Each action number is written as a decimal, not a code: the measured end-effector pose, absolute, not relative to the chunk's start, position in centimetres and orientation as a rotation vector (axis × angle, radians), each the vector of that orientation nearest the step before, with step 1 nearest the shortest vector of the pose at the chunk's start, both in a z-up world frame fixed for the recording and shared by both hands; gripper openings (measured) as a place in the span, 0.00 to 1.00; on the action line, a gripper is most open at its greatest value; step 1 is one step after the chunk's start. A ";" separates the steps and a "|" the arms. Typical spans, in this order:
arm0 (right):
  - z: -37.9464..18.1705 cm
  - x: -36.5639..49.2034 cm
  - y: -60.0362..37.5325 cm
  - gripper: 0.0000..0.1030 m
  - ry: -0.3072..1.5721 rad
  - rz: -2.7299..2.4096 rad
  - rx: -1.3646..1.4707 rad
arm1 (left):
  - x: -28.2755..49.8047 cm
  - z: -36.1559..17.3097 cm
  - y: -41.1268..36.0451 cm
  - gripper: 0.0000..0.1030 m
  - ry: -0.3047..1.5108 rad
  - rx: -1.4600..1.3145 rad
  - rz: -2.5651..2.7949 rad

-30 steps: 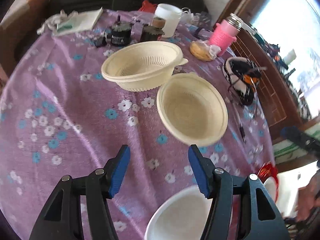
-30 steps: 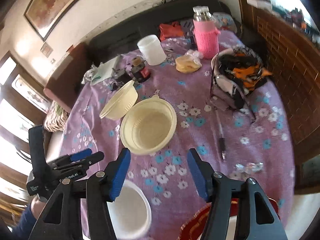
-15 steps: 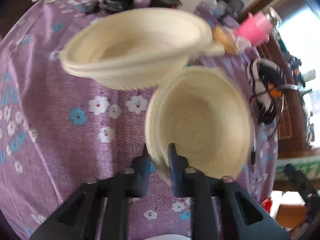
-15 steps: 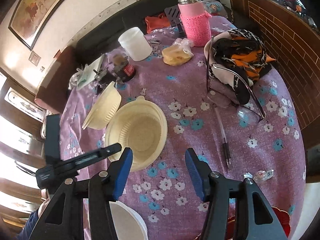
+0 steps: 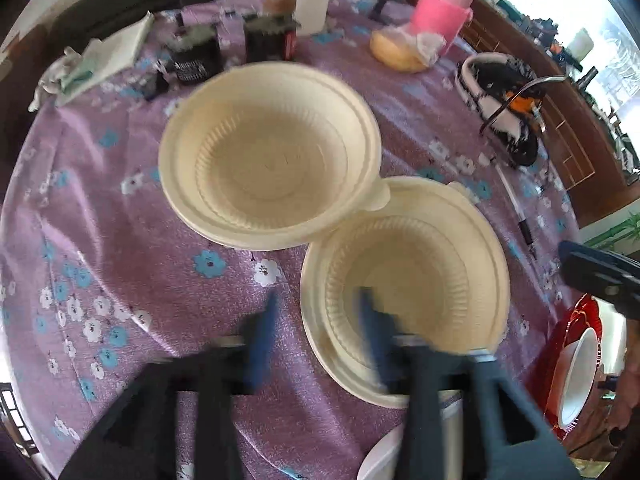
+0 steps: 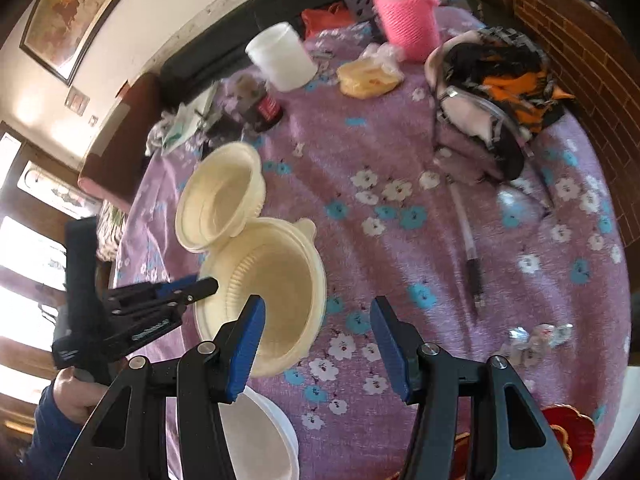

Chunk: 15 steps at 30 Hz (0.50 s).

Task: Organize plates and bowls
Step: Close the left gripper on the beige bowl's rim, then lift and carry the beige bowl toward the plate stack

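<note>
- Left gripper [image 5: 316, 320]: jaws opening, blurred, straddling the near rim of the nearer cream bowl [image 5: 408, 288], pads apparently not pressing on it.
- Right gripper [image 6: 316, 344]: spread wide, empty, hovering above the purple floral tablecloth [image 6: 440, 240] just beside that bowl.
- Second cream bowl [image 5: 268, 156]: tilted, leaning on the first one's far rim, not nested.
- White bowl [image 6: 264, 440] at the near edge; red plate [image 5: 576, 340] carrying another white dish to the right.
- Judging by this: barely started, nothing properly stacked, all of the sorting left.
</note>
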State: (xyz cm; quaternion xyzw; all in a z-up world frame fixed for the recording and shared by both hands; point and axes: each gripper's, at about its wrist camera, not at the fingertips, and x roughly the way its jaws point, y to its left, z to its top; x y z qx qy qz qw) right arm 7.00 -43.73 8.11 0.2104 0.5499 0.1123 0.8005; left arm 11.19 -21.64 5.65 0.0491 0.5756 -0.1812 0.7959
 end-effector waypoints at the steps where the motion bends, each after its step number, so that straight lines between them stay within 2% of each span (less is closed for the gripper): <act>1: 7.9 7.2 -43.3 0.57 1.182 0.250 0.436 | 10.9 5.9 -21.5 0.57 1.219 0.098 -0.388; 7: 6.0 8.7 -42.0 0.57 1.214 0.265 0.398 | 9.6 5.4 -20.8 0.57 1.212 0.077 -0.373; 8: 5.7 8.9 -41.9 0.51 1.223 0.262 0.387 | 9.6 4.9 -20.9 0.57 1.221 0.071 -0.374; 9: 5.3 9.2 -41.7 0.45 1.231 0.264 0.386 | 9.5 4.7 -20.9 0.54 1.227 0.065 -0.375; 10: 4.9 9.4 -41.5 0.44 1.239 0.267 0.391 | 9.4 4.3 -21.0 0.49 1.234 0.062 -0.375; 11: 4.6 9.5 -41.4 0.40 1.245 0.268 0.391 | 9.3 4.1 -21.2 0.31 1.236 0.070 -0.369; 12: 4.2 9.6 -41.1 0.29 1.254 0.270 0.391 | 9.2 3.8 -21.3 0.19 1.240 0.085 -0.362; 14: 3.4 9.6 -40.9 0.17 1.277 0.260 0.399 | 8.9 3.8 -21.6 0.17 1.224 0.093 -0.352; 15: 3.2 9.4 -40.9 0.15 1.281 0.255 0.411 | 8.7 4.1 -21.7 0.17 1.215 0.103 -0.347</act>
